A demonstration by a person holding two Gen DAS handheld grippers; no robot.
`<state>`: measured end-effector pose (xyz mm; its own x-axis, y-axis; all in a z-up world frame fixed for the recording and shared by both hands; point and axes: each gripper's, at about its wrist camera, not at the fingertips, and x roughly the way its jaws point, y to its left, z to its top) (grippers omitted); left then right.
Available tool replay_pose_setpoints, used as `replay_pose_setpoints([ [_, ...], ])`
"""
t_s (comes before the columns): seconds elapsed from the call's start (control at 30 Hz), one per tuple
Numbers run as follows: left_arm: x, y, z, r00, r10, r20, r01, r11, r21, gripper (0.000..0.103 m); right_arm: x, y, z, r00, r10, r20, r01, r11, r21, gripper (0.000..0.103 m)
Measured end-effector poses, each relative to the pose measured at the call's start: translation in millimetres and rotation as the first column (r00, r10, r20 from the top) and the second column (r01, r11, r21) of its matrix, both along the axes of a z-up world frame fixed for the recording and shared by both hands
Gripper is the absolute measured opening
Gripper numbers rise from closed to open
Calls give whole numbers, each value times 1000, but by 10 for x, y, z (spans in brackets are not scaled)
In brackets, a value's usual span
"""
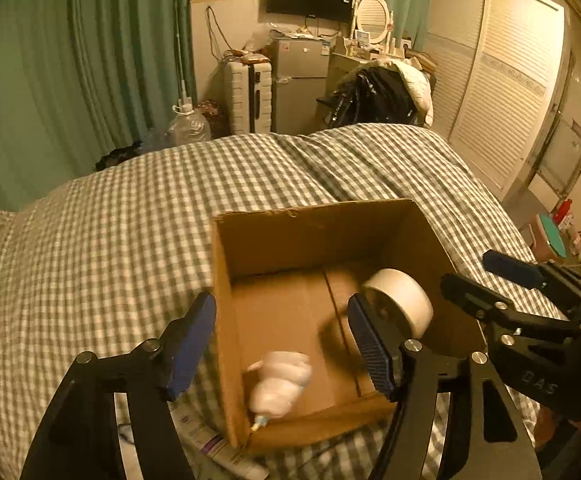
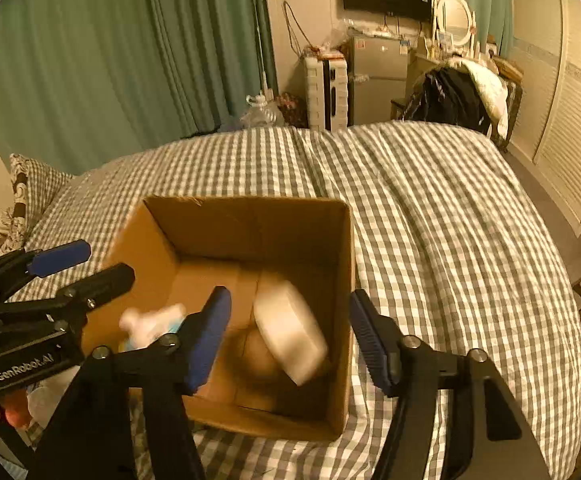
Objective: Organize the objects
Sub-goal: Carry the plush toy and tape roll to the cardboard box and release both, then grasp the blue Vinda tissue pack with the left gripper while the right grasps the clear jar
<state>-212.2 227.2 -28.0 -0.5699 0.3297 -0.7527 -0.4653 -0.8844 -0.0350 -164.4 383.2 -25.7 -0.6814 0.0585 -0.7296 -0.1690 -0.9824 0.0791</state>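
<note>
An open cardboard box [image 1: 302, 240] [image 2: 246, 224] sits on the checked bed. Inside it a white roll of tape [image 1: 400, 302] [image 2: 288, 332] is blurred, tilted near the right wall. A white plastic bottle [image 1: 280, 384] [image 2: 150, 322] is blurred too, near the left front corner. My left gripper [image 1: 282, 344] is open and empty over the box's front left. My right gripper [image 2: 290, 334] is open and empty over the box's front right. Each gripper shows in the other's view, the right one [image 1: 486, 272] and the left one [image 2: 90, 262].
The checked duvet [image 1: 150, 220] [image 2: 450, 220] covers the bed around the box. A printed tube or packet [image 1: 214, 446] lies on the bed in front of the box. A pillow [image 2: 30, 192] is at far left. Suitcase [image 1: 248, 94], fridge and wardrobe stand beyond the bed.
</note>
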Motion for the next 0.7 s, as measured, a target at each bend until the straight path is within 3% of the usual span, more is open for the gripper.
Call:
replay_pose_setpoints([
  [0.13, 157, -267, 279, 997, 53, -51, -52, 998, 25, 90, 155, -197, 263, 1000, 10, -24, -9, 998, 69, 71],
  [0.3, 467, -652, 678, 988, 103, -119, -96, 993, 67, 94, 463, -480, 648, 995, 41, -90, -32, 994, 102, 79],
  [0.4, 704, -937, 895, 972, 151, -181, -140, 987, 74, 103, 675, -743, 872, 989, 80, -128, -63, 989, 132, 83],
  [0.57, 1048, -1434, 1127, 949, 214, -233, -192, 975, 112, 103, 993, -1166, 1155, 971, 160, -179, -136, 981, 141, 91],
  [0.7, 1288, -1790, 1226, 922, 262, -285, -244, 965, 100, 103, 1216, -1513, 1289, 952, 222, -212, -194, 971, 142, 94],
])
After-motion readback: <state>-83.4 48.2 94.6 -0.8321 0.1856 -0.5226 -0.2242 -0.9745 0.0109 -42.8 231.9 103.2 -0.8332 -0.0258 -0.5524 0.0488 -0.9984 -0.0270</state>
